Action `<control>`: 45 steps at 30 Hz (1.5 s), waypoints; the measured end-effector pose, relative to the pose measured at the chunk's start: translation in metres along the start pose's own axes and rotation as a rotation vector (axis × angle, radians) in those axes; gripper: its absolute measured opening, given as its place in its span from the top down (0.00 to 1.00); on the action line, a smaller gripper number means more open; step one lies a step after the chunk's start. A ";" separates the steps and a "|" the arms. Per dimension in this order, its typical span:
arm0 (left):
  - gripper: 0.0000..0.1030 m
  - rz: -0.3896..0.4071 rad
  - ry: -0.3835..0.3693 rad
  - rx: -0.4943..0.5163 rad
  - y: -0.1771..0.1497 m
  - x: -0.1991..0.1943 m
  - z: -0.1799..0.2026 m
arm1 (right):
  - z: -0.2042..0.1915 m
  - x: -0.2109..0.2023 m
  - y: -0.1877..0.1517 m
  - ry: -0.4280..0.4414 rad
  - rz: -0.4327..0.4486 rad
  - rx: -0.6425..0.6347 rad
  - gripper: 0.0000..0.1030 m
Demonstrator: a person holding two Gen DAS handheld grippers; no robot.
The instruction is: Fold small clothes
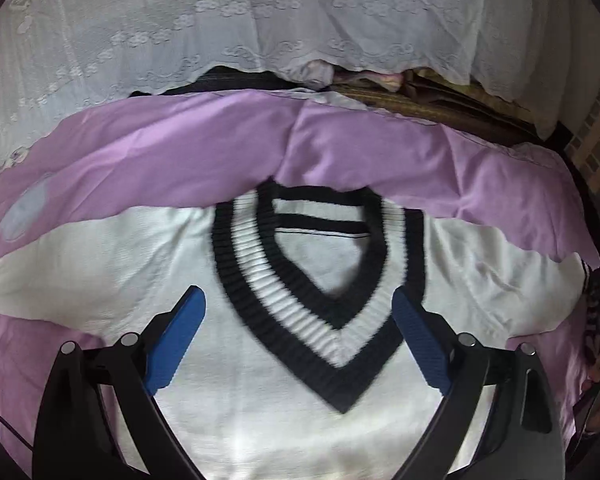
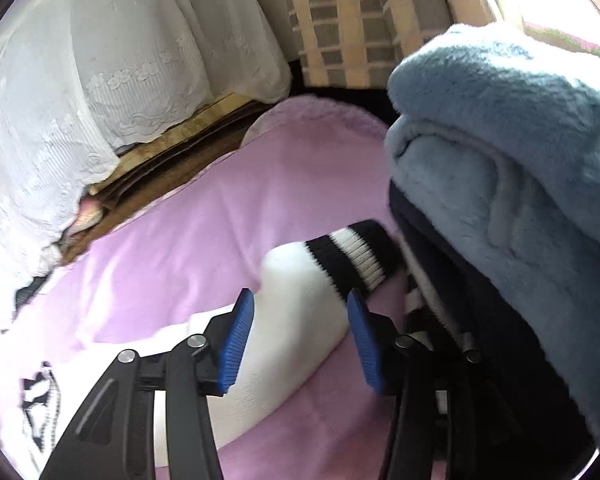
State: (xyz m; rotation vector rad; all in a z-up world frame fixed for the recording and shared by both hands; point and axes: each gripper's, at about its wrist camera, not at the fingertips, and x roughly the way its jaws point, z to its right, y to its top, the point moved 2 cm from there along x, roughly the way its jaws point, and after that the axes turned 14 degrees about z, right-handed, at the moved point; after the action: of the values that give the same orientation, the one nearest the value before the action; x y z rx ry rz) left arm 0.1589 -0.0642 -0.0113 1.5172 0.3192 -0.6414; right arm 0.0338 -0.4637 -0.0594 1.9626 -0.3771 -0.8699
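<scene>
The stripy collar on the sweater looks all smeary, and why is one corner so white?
Left wrist view: the sweater's collar is smeared by motion blur, and fisheye bends the purple sheet. Right wrist view: window glare whitens the top right corner; the sleeve cuff is slightly blurred.

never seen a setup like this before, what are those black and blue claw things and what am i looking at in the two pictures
The claws are two hand-held grippers that a person works, one in each hand; there is no robot arm. Each carries a wide-angle camera looking forward along its two blue-padded fingers, which bends the picture.

The left wrist view shows the left gripper, open, above the chest of a white knitted V-neck sweater with black stripes, spread flat on a lilac bedsheet.

The right wrist view shows the right gripper, also open, with its fingers either side of the sweater's right sleeve, near the black-and-white striped cuff. Nothing is gripped yet. A folded pale blue fleece blanket lies beside it, and white lace fabric hangs behind.
</scene>
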 end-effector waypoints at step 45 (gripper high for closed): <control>0.04 -0.125 -0.013 0.086 -0.037 0.063 0.061 | -0.002 -0.001 0.016 0.305 0.088 0.116 0.88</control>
State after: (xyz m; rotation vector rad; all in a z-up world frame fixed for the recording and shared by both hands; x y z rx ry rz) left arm 0.1760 -0.1335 -0.0747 1.5831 0.3828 -0.7717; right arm 0.0359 -0.4698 -0.0450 2.1291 -0.3378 -0.4909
